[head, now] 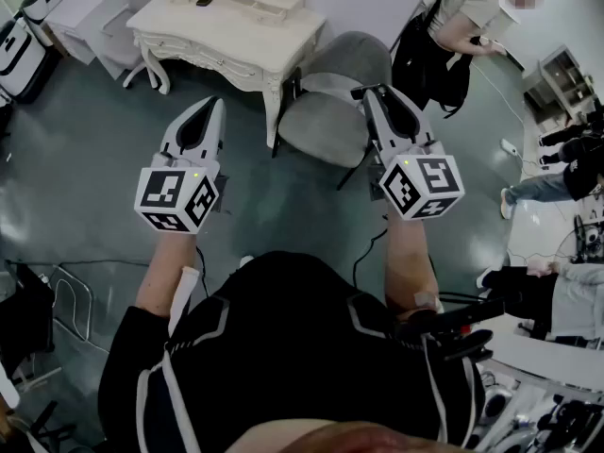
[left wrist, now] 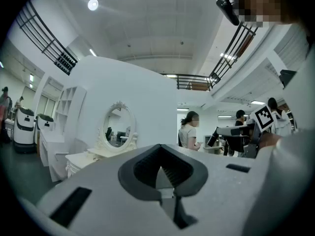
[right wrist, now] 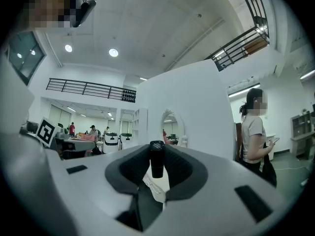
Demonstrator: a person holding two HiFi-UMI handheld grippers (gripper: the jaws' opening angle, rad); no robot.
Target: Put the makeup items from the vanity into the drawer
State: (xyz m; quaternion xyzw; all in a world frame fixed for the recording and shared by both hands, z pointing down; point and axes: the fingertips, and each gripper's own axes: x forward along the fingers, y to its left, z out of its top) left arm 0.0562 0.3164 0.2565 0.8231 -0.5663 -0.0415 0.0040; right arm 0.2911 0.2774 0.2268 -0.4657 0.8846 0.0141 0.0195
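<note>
The white vanity (head: 226, 22) stands at the far side of the floor, well ahead of both grippers, with a small dark item (head: 204, 2) on its top. Its oval mirror (left wrist: 118, 124) shows in the left gripper view. My right gripper (right wrist: 157, 146) is shut on a short black makeup tube (right wrist: 157, 160) that stands upright between its pads. That gripper (head: 370, 94) is raised over the grey chair. My left gripper (head: 209, 109) is held level with it to the left; its jaws (left wrist: 160, 149) are shut with nothing between them. No drawer is visible.
A grey padded chair (head: 332, 111) stands in front of the vanity's right end. A person (head: 472, 12) stands at the back right, with bags behind. White machines (head: 19, 50) line the left edge. Cables (head: 363, 253) run over the floor, and a cluttered desk (head: 547, 366) lies at my right.
</note>
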